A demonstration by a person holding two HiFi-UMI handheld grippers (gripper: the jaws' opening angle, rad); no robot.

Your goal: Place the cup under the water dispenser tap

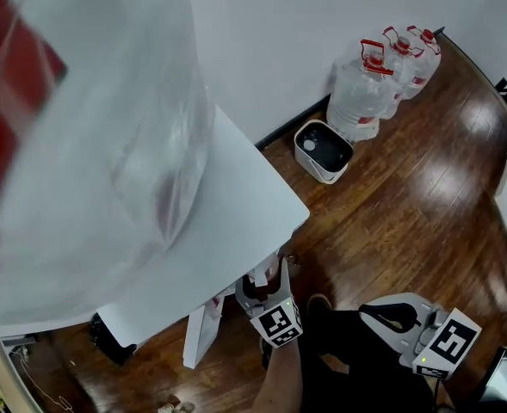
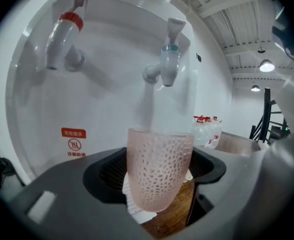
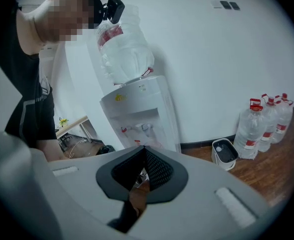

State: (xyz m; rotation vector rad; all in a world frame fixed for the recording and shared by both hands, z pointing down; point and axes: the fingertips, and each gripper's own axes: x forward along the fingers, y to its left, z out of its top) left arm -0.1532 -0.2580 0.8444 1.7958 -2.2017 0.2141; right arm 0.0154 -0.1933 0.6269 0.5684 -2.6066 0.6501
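A pink dimpled cup (image 2: 159,174) stands upright between the jaws of my left gripper (image 2: 156,159), which is shut on it. The cup's rim sits a little below the blue tap (image 2: 169,64) of the white water dispenser (image 2: 112,109); a red tap (image 2: 62,36) is to its left. In the head view the left gripper (image 1: 263,282) is close against the dispenser's front (image 1: 236,222), and the cup is hidden there. My right gripper (image 1: 389,313) hangs back to the right, shut and empty. Its view (image 3: 144,151) shows the dispenser (image 3: 142,114) from farther off.
Several large water bottles (image 1: 382,76) stand by the wall, with a small white bin (image 1: 324,151) beside them on the wooden floor. A big bottle (image 3: 124,49) sits on top of the dispenser. A person stands at the left of the right gripper view.
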